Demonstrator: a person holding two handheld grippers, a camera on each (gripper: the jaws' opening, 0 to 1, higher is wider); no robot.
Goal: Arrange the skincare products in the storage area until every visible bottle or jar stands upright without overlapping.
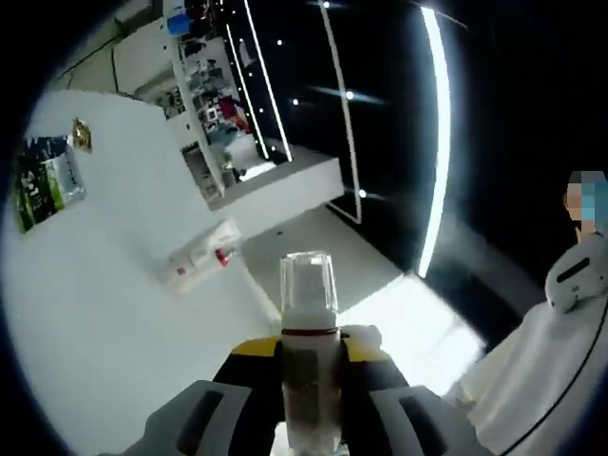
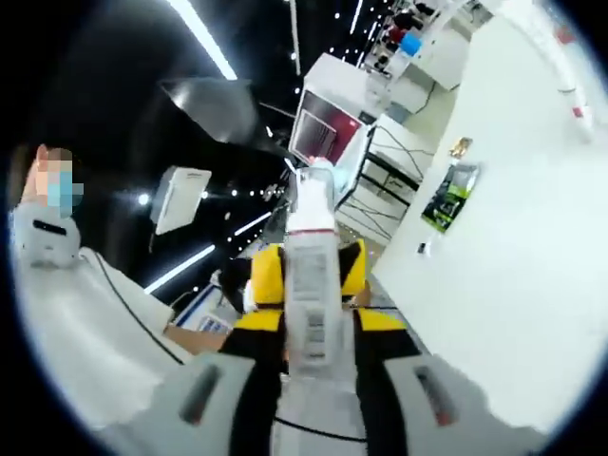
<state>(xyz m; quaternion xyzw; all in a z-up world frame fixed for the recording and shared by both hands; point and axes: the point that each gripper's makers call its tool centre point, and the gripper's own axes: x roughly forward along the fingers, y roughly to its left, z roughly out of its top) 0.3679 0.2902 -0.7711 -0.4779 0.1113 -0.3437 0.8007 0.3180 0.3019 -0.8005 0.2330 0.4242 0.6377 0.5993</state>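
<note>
Where the left gripper view looks along its jaws, left gripper clamps a bottle with clear cap and red collar, above the white table. Right gripper view: right gripper grips a white labelled bottle, held off the table's edge.

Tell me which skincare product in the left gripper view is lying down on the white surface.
The white tube with the red band: it lies flat, while the clear-capped bottle stands between the jaws.

I see a big white table. A white tube with a red band lies flat on it. Far from the tube, by the table's edge, lie a green and black packet and a small gold thing.
</note>
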